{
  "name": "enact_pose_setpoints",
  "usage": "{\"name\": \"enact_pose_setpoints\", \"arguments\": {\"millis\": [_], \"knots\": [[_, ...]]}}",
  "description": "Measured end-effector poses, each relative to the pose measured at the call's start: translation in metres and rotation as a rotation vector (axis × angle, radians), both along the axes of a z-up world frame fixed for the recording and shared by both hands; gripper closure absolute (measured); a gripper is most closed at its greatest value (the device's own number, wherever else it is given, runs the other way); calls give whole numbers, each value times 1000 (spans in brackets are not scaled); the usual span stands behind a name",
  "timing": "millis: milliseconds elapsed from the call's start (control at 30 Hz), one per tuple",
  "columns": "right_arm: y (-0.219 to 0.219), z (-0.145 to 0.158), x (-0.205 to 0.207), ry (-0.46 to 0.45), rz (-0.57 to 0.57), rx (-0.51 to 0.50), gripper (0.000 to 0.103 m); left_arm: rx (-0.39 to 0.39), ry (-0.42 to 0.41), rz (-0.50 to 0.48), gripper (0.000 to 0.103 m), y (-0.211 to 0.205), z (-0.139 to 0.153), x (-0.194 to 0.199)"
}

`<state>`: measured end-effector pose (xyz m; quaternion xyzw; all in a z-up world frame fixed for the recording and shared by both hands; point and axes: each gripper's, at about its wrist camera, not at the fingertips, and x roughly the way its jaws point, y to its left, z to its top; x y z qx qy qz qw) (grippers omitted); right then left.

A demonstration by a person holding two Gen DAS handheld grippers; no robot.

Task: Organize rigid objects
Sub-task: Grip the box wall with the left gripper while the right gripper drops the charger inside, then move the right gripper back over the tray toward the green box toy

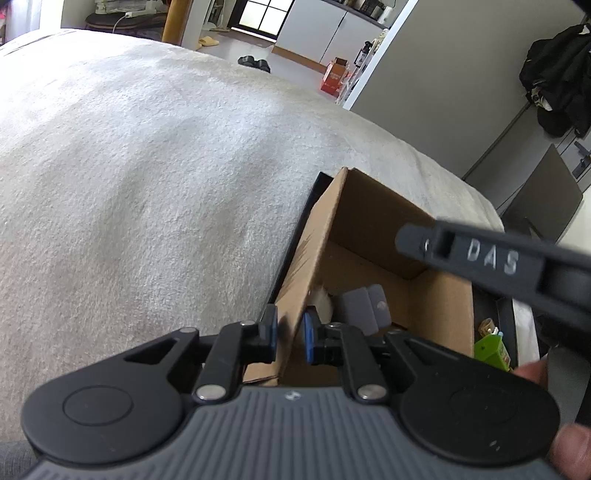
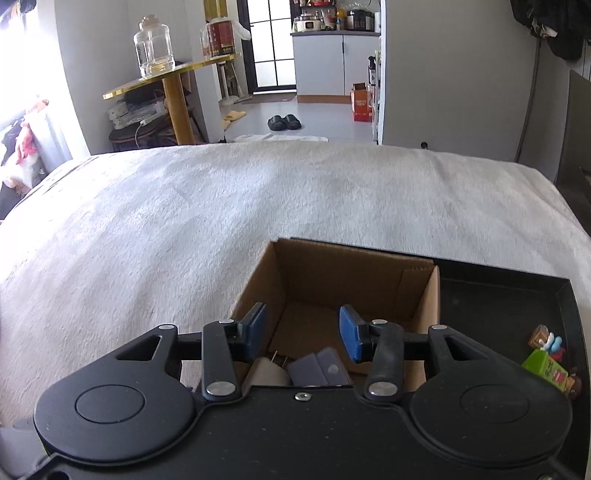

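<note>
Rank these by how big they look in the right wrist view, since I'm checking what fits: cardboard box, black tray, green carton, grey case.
1. black tray, though partly hidden
2. cardboard box
3. grey case and green carton: look alike, both partly cut off, so unranked

A lived-in home, bed under a cream blanket [image 2: 258, 206] filling the foreground, gold-topped side table [image 2: 173, 75] with a glass jar [image 2: 153, 46] at 11 o'clock, slippers [image 2: 283, 122] on the grey floor at 12, kitchen counter with appliances [image 2: 334, 20] beyond, dark clothes [image 1: 557, 77] hanging at 2
</note>
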<state>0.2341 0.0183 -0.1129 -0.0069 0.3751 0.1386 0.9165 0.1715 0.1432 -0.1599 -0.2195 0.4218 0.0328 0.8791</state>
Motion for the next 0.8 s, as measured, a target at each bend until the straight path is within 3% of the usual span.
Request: {"name": "enact_pose_setpoints", "arguments": {"millis": [433, 800], "knots": [[-27, -4, -16, 18, -23, 42, 52, 75, 0, -8, 90, -12, 9, -4], [-75, -7, -29, 14, -39, 93, 47, 214, 25, -34, 89, -37, 21, -1]]}}
